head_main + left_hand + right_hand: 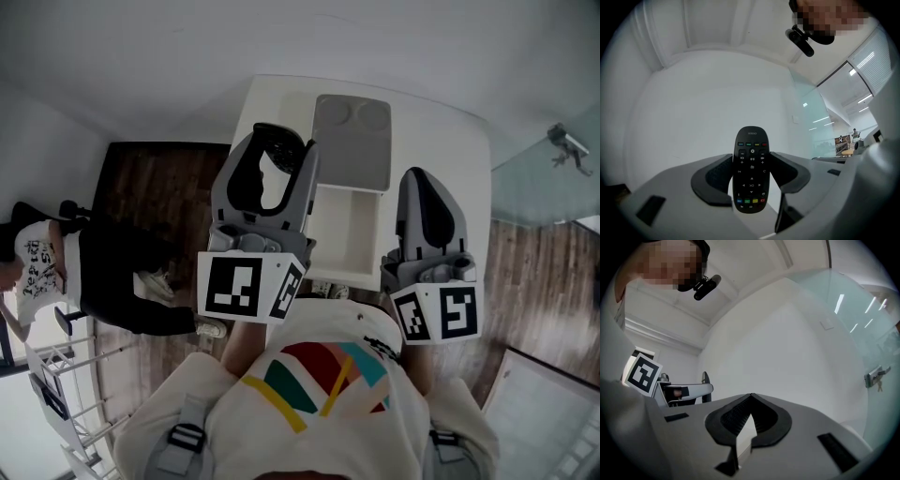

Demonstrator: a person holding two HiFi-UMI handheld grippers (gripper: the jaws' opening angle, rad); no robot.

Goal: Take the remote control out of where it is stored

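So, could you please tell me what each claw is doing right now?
Left claw: closed on the black oval plastic remote control with coloured buttons.
Right claw: closed, empty.

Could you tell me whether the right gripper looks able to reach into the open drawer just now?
Probably yes: the drawer stands open with nothing over it, the right gripper, shut and empty, is close by, and the left gripper holds the remote aside.

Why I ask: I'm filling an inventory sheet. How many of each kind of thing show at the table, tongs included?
Tongs: 2, the left tongs and the right tongs
Remote control: 1, gripped in the left tongs
Open white drawer: 1
Grey tray: 1
White table: 1
Total: 6
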